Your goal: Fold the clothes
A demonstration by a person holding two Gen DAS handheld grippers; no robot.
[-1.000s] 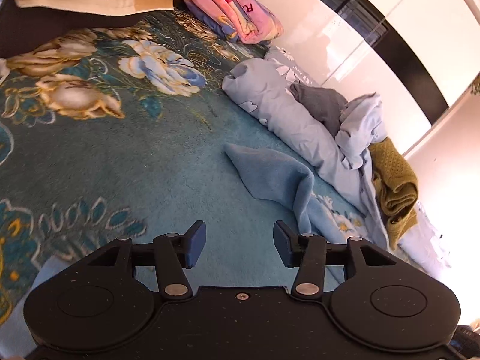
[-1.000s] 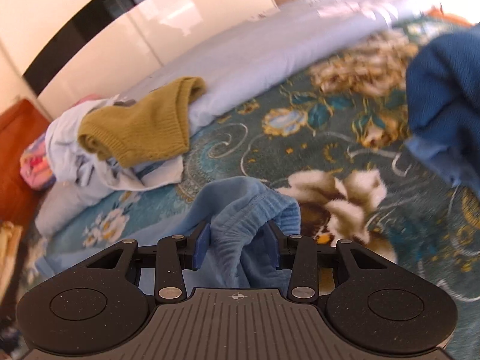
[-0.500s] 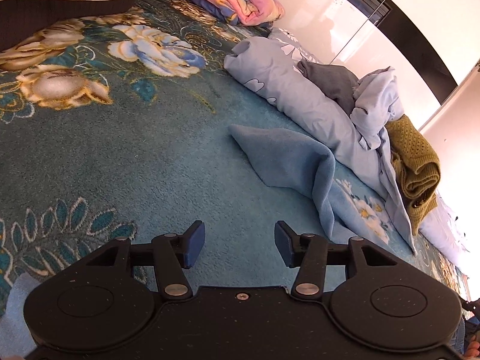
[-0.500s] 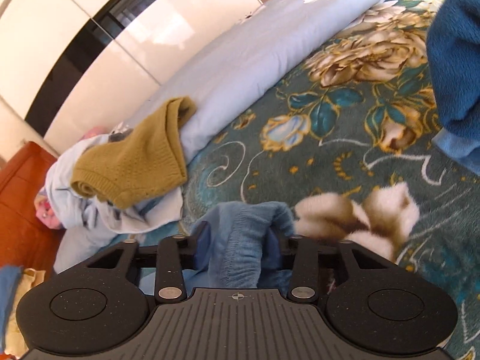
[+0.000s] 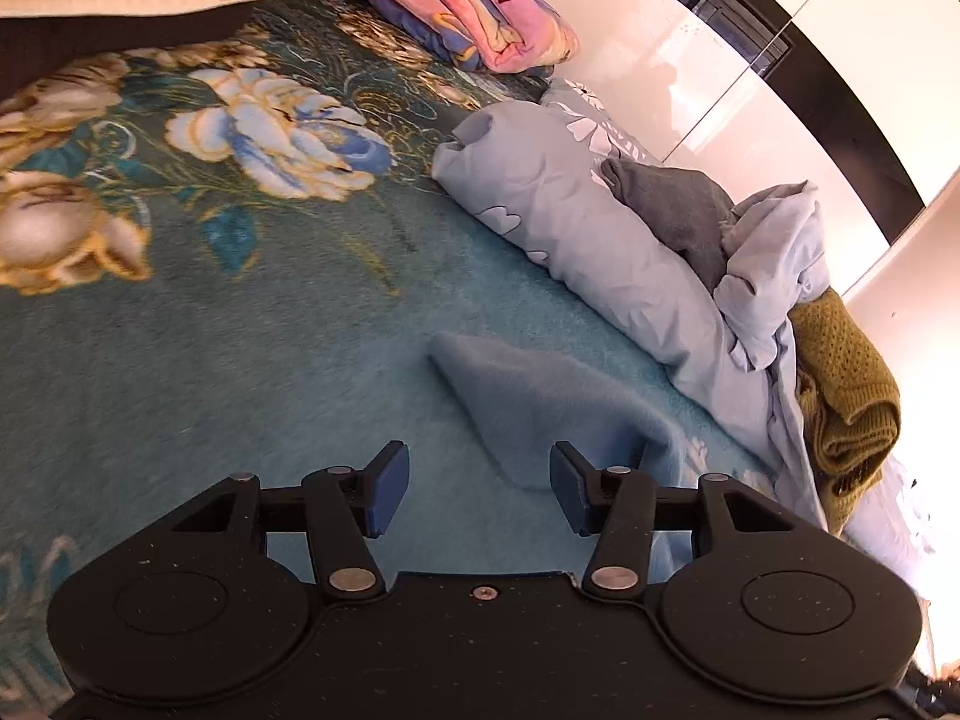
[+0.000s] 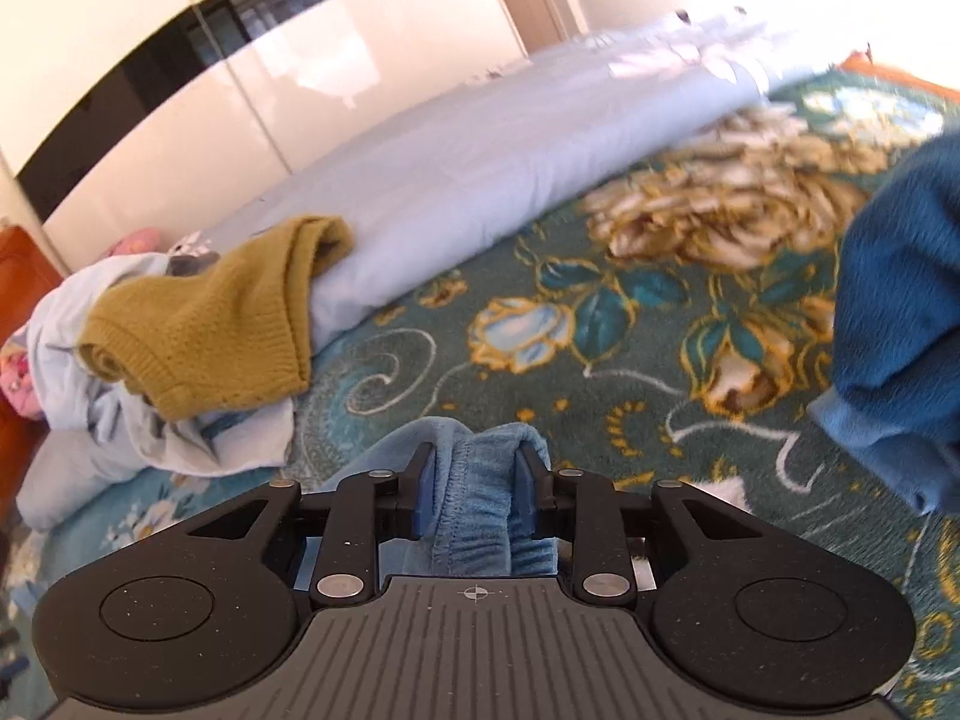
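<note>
Our left tongs are matte black plastic flecked with pale specks, with two round embossed discs, silver rivets on the linkage arms, one small screw at the centre and dark blue pads on the fingers. Our right tongs match them, but carry a ribbed grey plate marked with a small crosshair.

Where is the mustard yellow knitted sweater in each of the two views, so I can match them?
Left wrist view: the mustard sweater lies at the far right edge, on the pale blue bedding pile.
Right wrist view: the sweater lies at the left, on the same pile.
Shared landmark: the long rolled pale blue quilt, which the sweater rests against.
</note>
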